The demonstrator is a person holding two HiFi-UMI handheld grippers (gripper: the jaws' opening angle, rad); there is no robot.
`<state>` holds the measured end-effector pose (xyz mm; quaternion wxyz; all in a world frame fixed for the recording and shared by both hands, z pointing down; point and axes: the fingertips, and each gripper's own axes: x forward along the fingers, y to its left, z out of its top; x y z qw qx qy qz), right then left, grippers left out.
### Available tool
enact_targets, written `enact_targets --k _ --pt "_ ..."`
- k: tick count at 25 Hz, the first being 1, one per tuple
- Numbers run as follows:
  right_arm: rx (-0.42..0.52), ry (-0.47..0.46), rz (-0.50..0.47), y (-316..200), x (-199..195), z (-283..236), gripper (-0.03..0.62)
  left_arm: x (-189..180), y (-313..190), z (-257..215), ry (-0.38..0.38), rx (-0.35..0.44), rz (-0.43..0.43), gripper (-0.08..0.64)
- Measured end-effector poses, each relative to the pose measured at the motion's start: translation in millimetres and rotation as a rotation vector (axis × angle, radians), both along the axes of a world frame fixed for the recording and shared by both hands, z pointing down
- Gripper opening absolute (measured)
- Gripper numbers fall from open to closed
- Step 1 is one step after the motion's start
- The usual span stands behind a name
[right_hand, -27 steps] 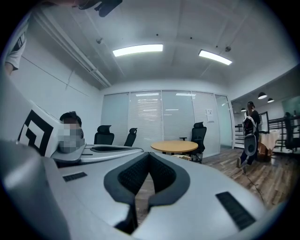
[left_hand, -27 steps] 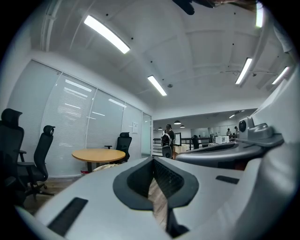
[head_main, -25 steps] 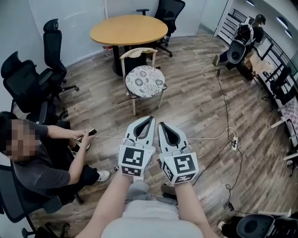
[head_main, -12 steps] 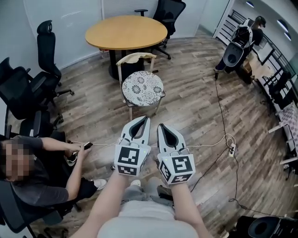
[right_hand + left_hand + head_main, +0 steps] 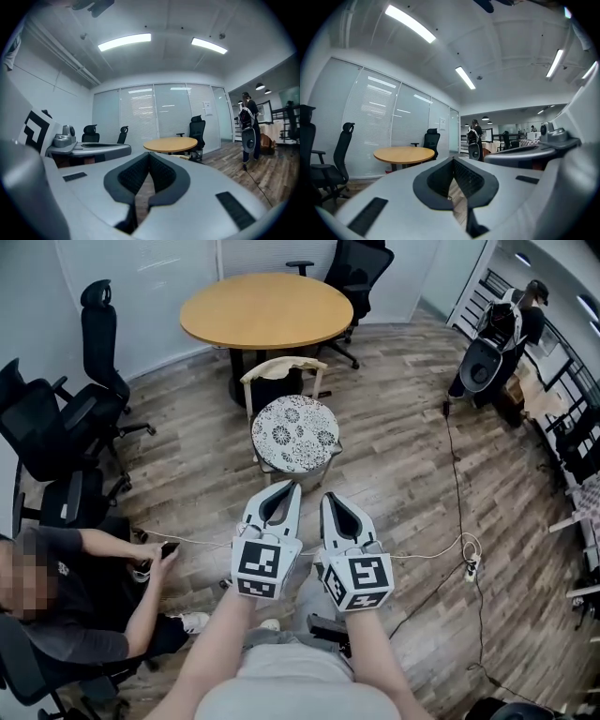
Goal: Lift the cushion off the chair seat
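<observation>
Beyond both tools, on the wood floor point(image 5: 394, 456): a wooden chair point(image 5: 281, 368) with the cushion point(image 5: 296, 434) on its seat, and a round tabletop point(image 5: 266, 309) behind it.
- Surroundings: black office chairs point(image 5: 103, 334) at left; seated person point(image 5: 75, 587) lower left; standing person point(image 5: 511, 329) far right; white cable point(image 5: 441, 554) across the floor under the tools. Only bare floor lies between the tools and the chair.
- Left tool point(image 5: 284, 486): jaws pressed together, empty.
- Right tool point(image 5: 331, 496): jaws pressed together, empty.
- Change since a second ago: chair and cushion now closer to the tool tips; tools side by side as before.
- Cushion: round, white with a dark floral pattern, lying flat, covering the seat, apart from both tools.
</observation>
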<state>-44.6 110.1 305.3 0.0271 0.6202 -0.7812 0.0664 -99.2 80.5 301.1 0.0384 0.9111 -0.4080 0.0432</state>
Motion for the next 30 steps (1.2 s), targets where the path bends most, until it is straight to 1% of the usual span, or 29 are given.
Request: enact_targets --k 4,8,12,17,21,24,26,28,30 --pt "-0.014 -0.001 -0.05 -40.6 18.1 6.3 0.025 23.5 -38.6 6.1 -0.009 -0.011 -0.03 0.003" --pt "-0.026 0.013 -0.095 -83.2 44.2 10.1 0.025 49.7 -80.6 11.8 -0.013 -0.026 -0.057 0.003" --pt "-0.039 0.001 -0.126 -132.6 75.9 14.9 0.025 82.2 -130.9 16.2 -0.021 -0.035 -0.092 0.003" --pt "-0.061 -0.036 -0.183 -188.8 115.5 22.0 0.026 120.6 -184.7 20.7 -0.023 -0.045 -0.139 0.003" --pt "-0.102 -0.046 -0.206 -219.2 142.9 38.0 0.026 140.7 -212.1 34.1 -0.021 -0.072 -0.174 0.003" --pt "-0.124 -0.049 -0.222 -238.6 153.2 51.6 0.028 146.3 -227.9 45.5 -0.025 -0.086 -0.194 0.003" --pt "-0.143 -0.059 -0.241 -249.6 154.5 60.7 0.04 146.7 -237.0 53.5 -0.033 -0.101 -0.206 0.003" --pt "-0.167 -0.083 -0.258 -257.8 155.5 68.5 0.096 147.6 -245.0 62.7 -0.035 -0.123 -0.214 0.003" --pt "-0.183 -0.093 -0.261 -266.4 157.7 75.7 0.116 150.0 -253.4 72.5 -0.038 -0.141 -0.214 0.003"
